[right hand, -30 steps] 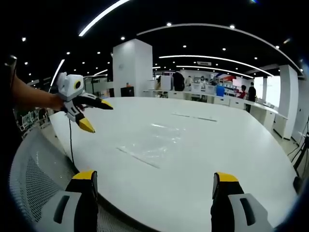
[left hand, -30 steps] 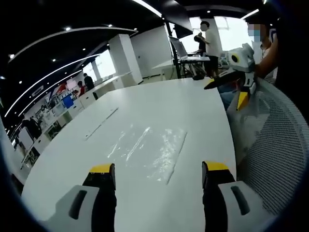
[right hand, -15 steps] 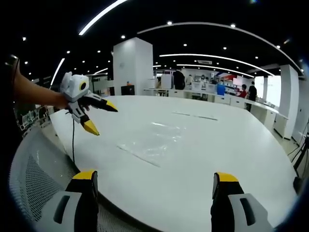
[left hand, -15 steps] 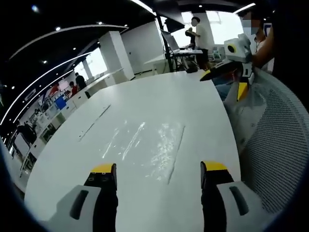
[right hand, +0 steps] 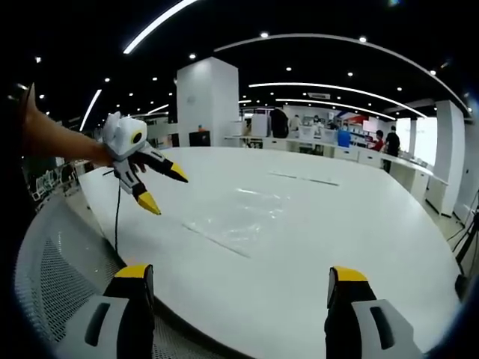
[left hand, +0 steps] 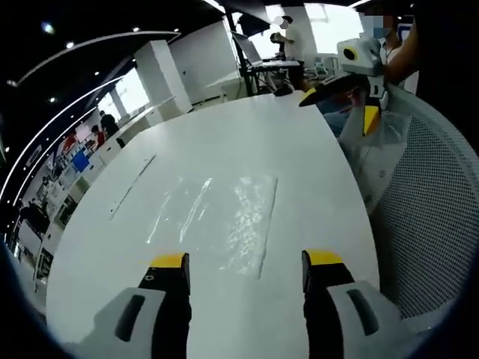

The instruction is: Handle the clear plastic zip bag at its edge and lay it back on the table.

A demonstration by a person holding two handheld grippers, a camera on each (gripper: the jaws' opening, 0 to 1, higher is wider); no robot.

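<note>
**Left gripper view: both grippers wide, bag flat on the table**

Left gripper view has the left gripper (left hand: 245, 268) at the bottom of the frame, its two yellow-tipped jaws standing wide apart with nothing between them. The bag (left hand: 212, 221) lies flat on the white table (left hand: 247, 142) at the middle of the frame, just above and between the jaw tips, apart from them. Its zip edge runs as a straight line along the bag's right side. A thin seam (left hand: 132, 185) in the tabletop shows at centre left. At upper right, the right gripper (left hand: 346, 107) comes in, jaws spread, one tip pointing left over the table's edge and the other pointing down. A grey mesh chair (left hand: 426, 217) takes the right side of the frame.

Right gripper view has the right gripper (right hand: 238, 275) at the bottom, jaws wide and empty. The bag (right hand: 238, 218) lies at the middle of the frame, well above the jaw tips. At the left, a bare forearm (right hand: 61, 140) reaches in from the edge and holds the left gripper (right hand: 166, 188) above the table's near edge, left of the bag and clear of it. Its jaws are spread, one pointing right and the other down-right. A black cable (right hand: 117, 217) hangs from it. The chair (right hand: 52, 277) sits at lower left. A white pillar (right hand: 206, 105) stands behind the table at upper centre.
</note>
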